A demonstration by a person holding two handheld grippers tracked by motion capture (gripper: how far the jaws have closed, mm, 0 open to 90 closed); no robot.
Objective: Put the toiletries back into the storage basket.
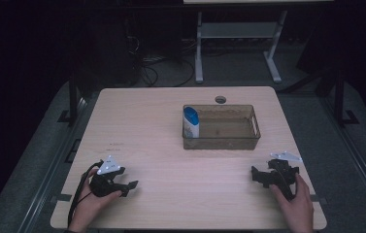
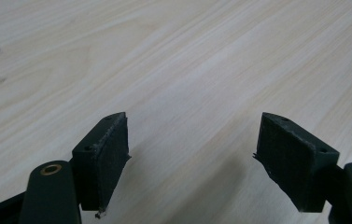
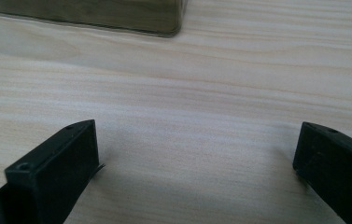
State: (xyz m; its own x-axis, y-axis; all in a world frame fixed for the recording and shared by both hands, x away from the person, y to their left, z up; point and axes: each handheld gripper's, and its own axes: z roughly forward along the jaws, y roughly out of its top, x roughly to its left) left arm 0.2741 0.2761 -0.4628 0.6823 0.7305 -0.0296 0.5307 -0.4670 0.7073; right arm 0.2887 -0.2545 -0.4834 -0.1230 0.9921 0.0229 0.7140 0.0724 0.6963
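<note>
A translucent brown bin [image 1: 254, 127] sits on the far right half of the light wood table [image 1: 161, 145]. Inside it, against the left wall, stands a white bottle with a blue cap [image 1: 191, 122]. My left gripper [image 1: 131, 187] rests low over the table near the front left, held by a hand, jaws wide apart and empty. In the left gripper view [image 2: 192, 144] only bare wood lies between the jaws. My right gripper [image 1: 257, 175] rests near the front right, open and empty. In the right gripper view [image 3: 197, 158] the bin's corner [image 3: 164, 18] shows ahead at the top.
A round cable hole [image 1: 220, 99] sits at the table's far edge behind the bin. Beyond the table stand the white legs of another desk [image 1: 199, 53] and loose cables [image 1: 151, 68] on a dark floor. Metal rails run along both sides.
</note>
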